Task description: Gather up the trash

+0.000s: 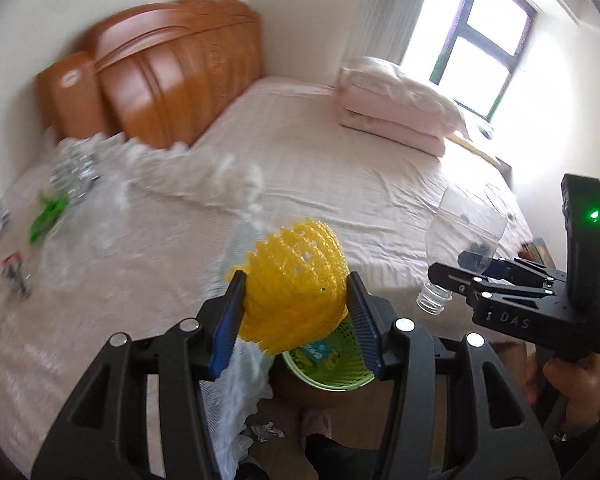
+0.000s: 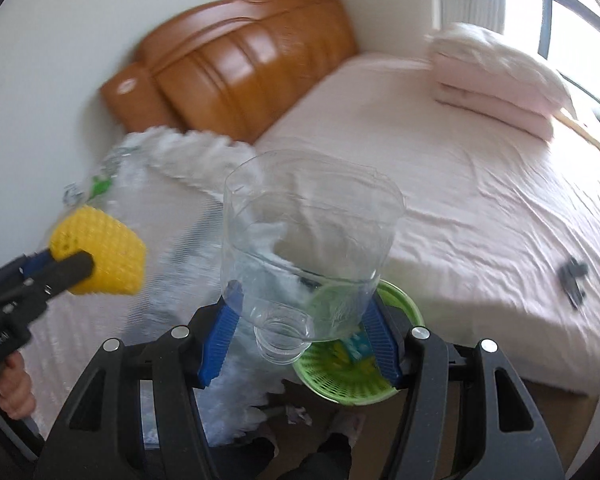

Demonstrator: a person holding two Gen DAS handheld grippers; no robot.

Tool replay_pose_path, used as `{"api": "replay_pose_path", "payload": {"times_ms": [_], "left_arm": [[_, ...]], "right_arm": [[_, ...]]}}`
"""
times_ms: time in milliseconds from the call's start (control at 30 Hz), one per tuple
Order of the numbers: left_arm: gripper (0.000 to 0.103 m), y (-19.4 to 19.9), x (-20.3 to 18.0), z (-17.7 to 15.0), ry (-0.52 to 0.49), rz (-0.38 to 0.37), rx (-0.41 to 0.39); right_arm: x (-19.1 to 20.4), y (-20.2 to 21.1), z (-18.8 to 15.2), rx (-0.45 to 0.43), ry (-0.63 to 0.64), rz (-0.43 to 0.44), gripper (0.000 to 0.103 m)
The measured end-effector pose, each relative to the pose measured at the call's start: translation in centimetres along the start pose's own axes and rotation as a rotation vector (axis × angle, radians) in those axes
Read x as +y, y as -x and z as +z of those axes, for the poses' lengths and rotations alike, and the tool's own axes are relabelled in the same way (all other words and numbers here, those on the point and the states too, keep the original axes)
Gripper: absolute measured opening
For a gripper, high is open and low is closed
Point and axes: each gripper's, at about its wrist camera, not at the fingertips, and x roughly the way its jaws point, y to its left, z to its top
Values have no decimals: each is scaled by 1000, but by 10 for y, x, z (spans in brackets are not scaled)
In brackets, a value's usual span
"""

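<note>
My left gripper is shut on a yellow foam fruit net, held above a green mesh waste basket on the floor by the bed. In the right wrist view the net shows at the left. My right gripper is shut on a clear cut plastic bottle top, neck toward me, over the same basket. In the left wrist view the bottle hangs at the right.
A pink bed with an orange headboard and folded quilt. Clear plastic wrap, a green scrap and small wrappers lie on it. A dark object lies on the right. Crumpled paper is on the floor.
</note>
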Motion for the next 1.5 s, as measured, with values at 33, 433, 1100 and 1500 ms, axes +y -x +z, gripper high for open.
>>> {"api": "replay_pose_path", "payload": {"times_ms": [33, 433, 1100, 1500], "left_arm": [[49, -3, -5, 1, -10, -4, 4], [49, -39, -43, 14, -78, -21, 55], [49, -106, -81, 18, -135, -69, 175], [90, -181, -106, -20, -155, -74, 320]], "right_arm": [[-9, -2, -2, 4, -13, -6, 60], [-52, -99, -26, 175, -75, -27, 61], [-112, -56, -25, 157, -144, -191, 100], [-135, -33, -20, 141, -208, -189, 100]]}}
